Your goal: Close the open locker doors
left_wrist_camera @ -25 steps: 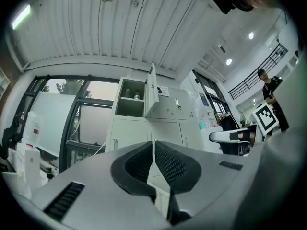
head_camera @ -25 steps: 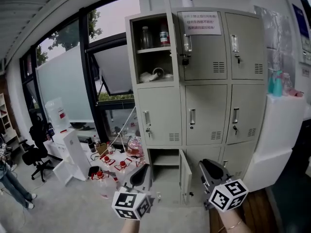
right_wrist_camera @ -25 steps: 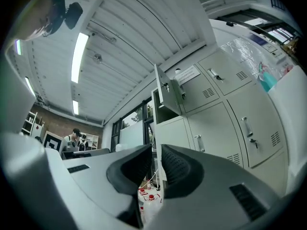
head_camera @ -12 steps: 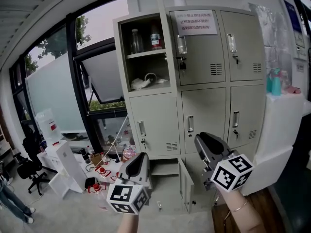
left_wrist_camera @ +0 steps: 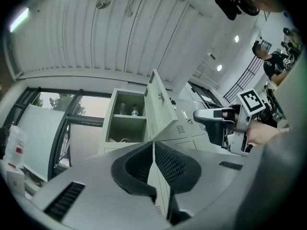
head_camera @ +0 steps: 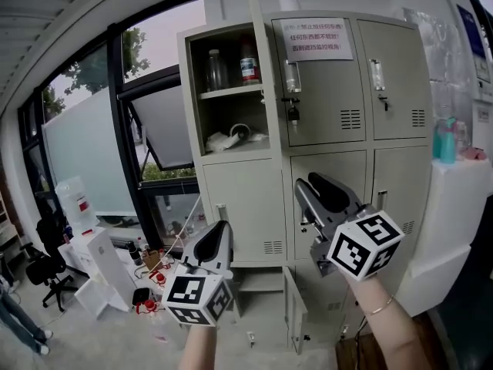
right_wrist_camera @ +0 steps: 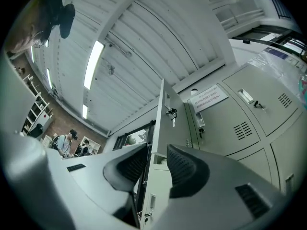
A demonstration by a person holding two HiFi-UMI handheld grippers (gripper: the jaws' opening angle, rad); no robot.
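Note:
The grey locker bank (head_camera: 323, 168) has two doors open. The top-left door (head_camera: 259, 60) stands out edge-on beside its compartment (head_camera: 231, 91), which holds bottles and clutter. A bottom door (head_camera: 293, 314) hangs open beside a low compartment (head_camera: 258, 284). My left gripper (head_camera: 223, 226) is raised below that upper compartment, shut with nothing in it (left_wrist_camera: 153, 143). My right gripper (head_camera: 312, 183) is higher, in front of the middle lockers. Its jaws have just been opening and now stand open and empty (right_wrist_camera: 157, 150). Both gripper views show the upper door (left_wrist_camera: 158, 104) (right_wrist_camera: 160, 123) ahead, apart from the jaws.
Large windows (head_camera: 100, 145) fill the left wall. White boxes (head_camera: 96, 272), red-and-white items (head_camera: 146, 303) and an office chair (head_camera: 42, 276) sit on the floor at left. A white cabinet (head_camera: 454, 222) with teal bottles (head_camera: 447, 141) stands right of the lockers. A person's leg (head_camera: 15, 314) shows far left.
Both grippers have risen toward the upper lockers, the right one higher. The right jaws have spread apart. The locker doors stand as before.

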